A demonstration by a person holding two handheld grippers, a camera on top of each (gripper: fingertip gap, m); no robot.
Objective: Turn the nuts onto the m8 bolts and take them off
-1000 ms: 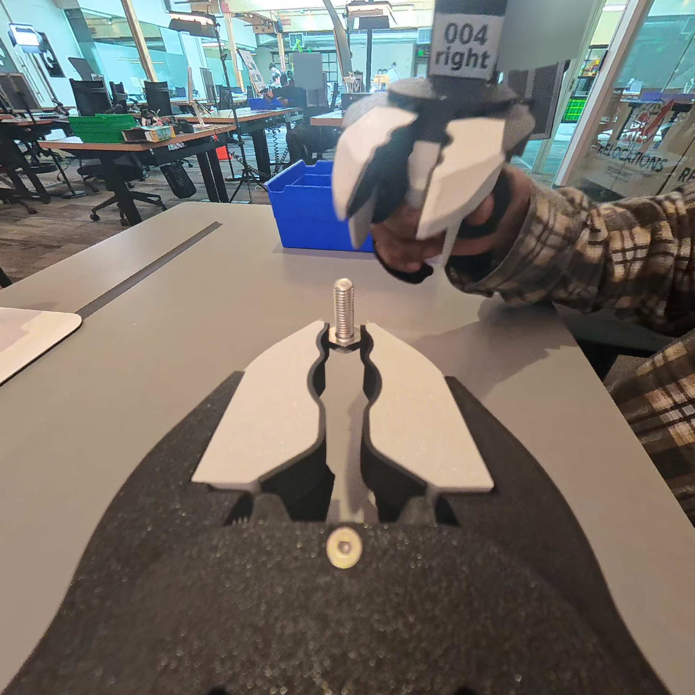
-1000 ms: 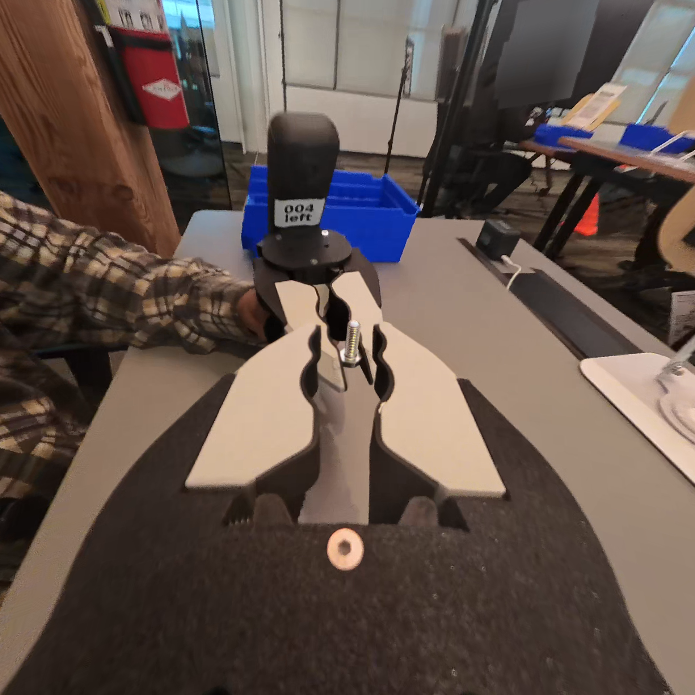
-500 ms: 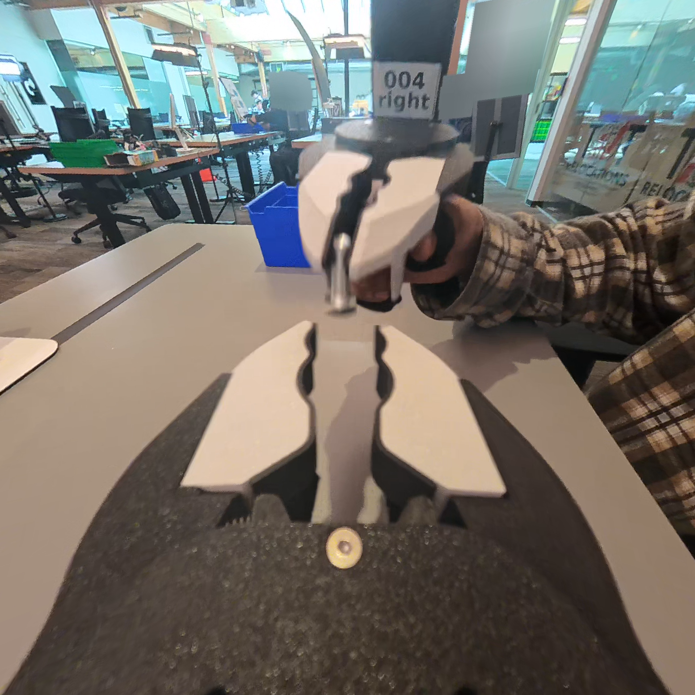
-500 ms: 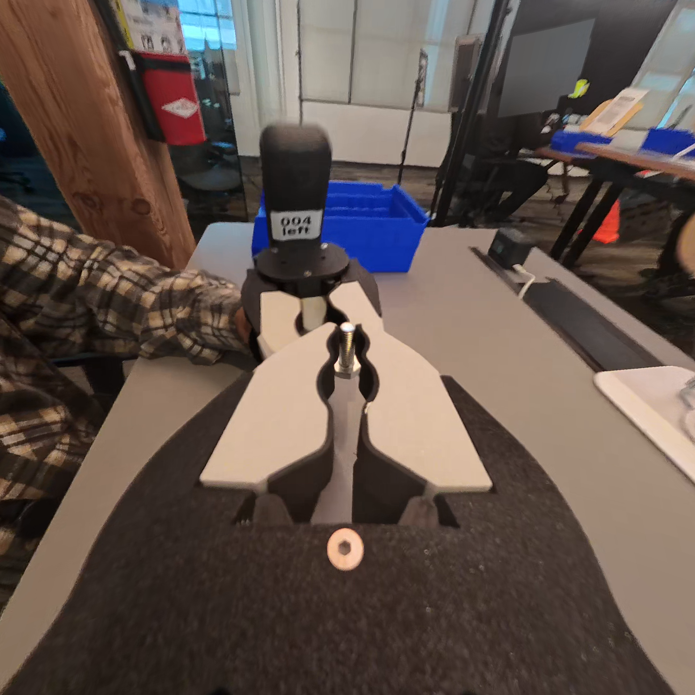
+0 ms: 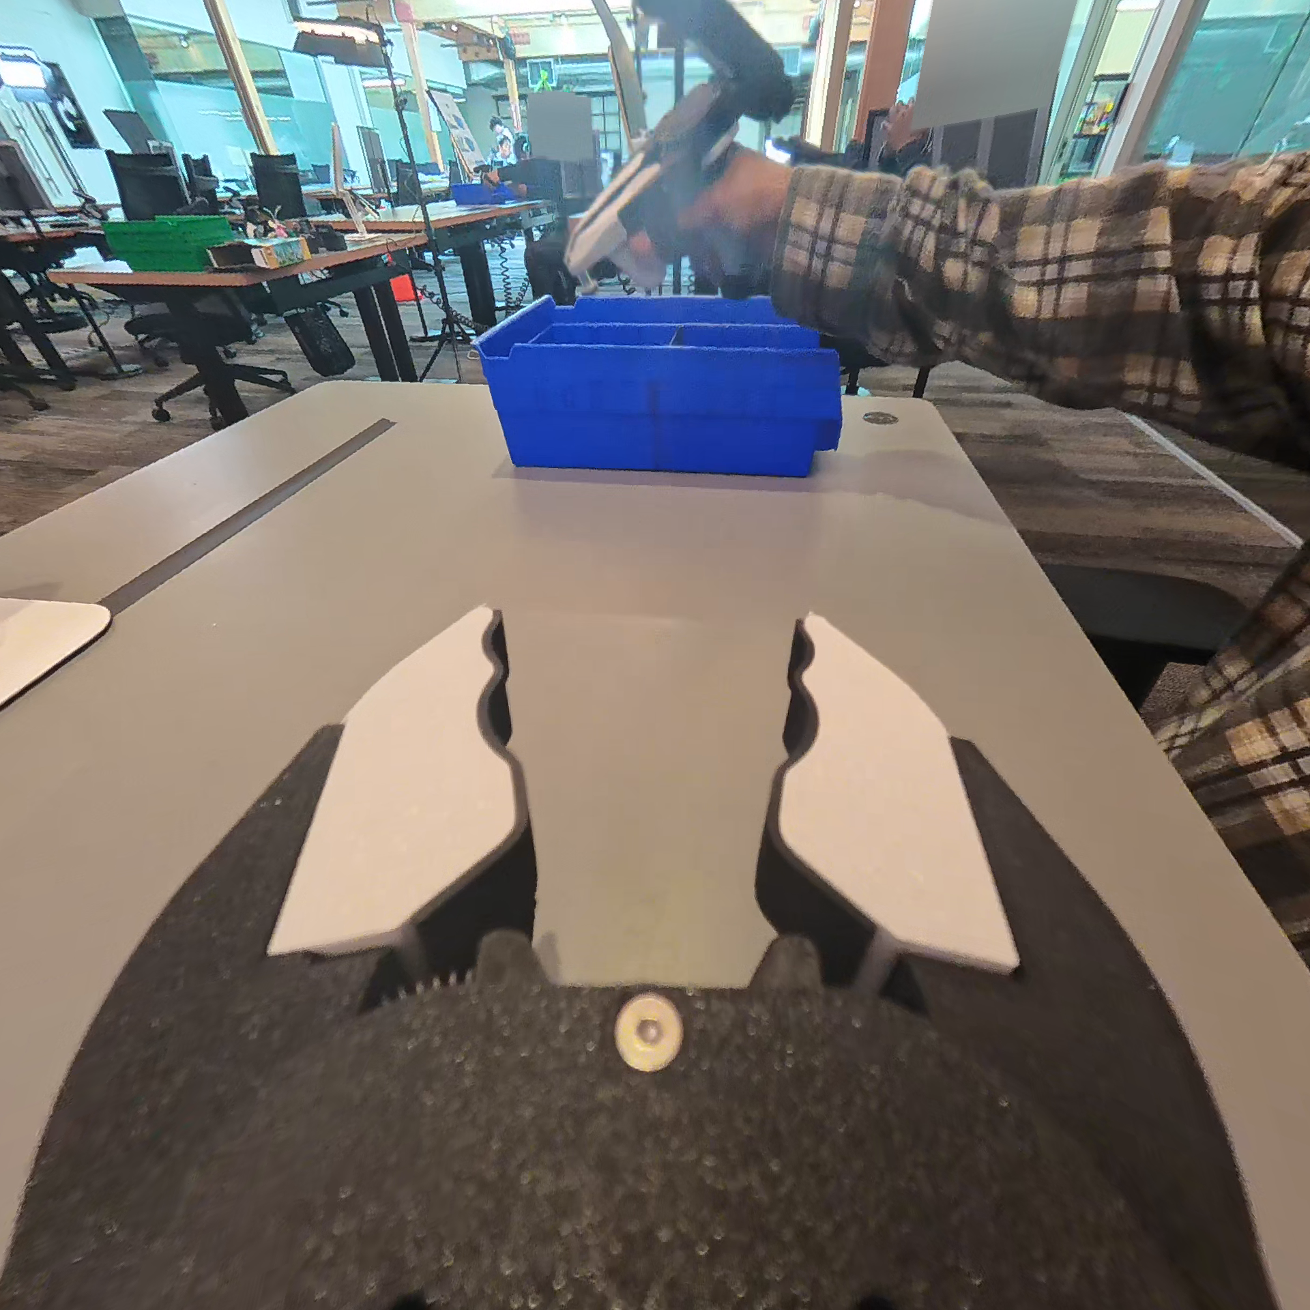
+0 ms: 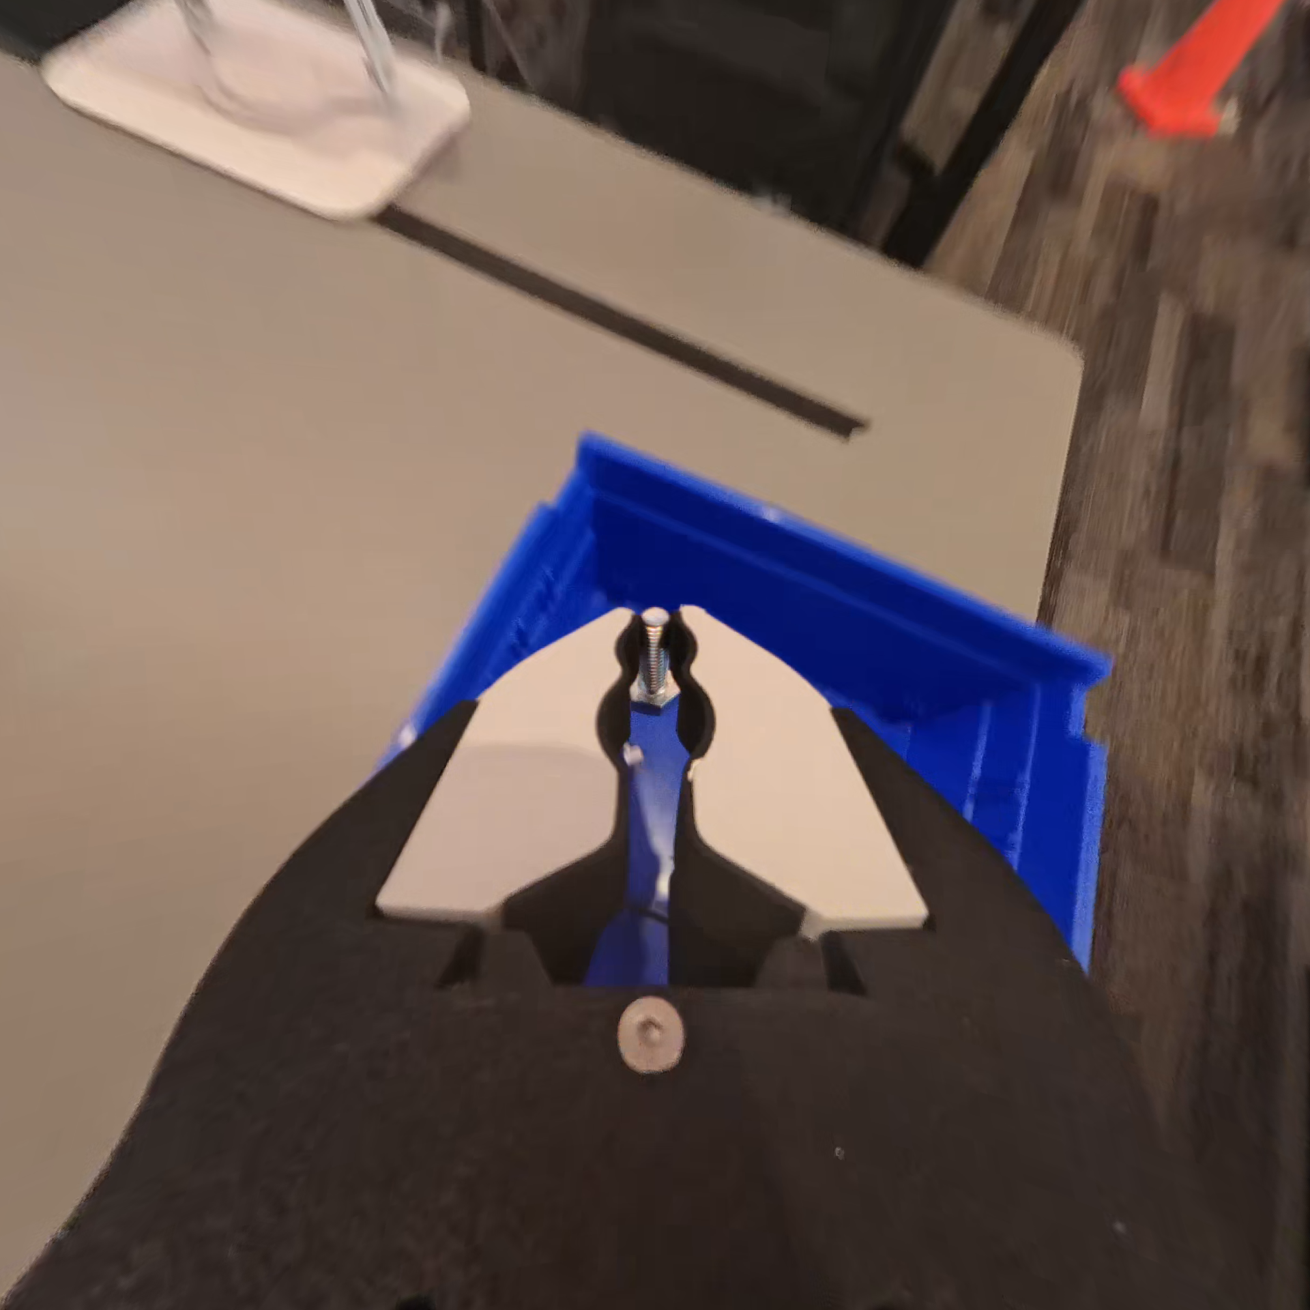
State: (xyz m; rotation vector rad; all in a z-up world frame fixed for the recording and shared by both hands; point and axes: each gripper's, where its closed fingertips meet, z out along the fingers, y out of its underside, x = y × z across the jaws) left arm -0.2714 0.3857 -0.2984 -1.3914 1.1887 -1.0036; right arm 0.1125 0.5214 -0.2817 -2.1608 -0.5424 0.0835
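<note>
We see our right gripper (image 6: 656,624) clamped on the bolt (image 6: 650,659) above the bin (image 6: 815,567) — left gripper (image 5: 648,638) spread wide, empty.

Both views are bright and evenly lit, with daylight through windows along the top of the left wrist view. The right wrist view is motion-blurred throughout; wide-angle bending warps both frames' edges.

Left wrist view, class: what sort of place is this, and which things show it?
Probably an open-plan office or lab workspace: rows of wood-topped desks, black wheeled office chairs and glass partition walls stand behind the grey table bearing a blue plastic divided bin.
</note>
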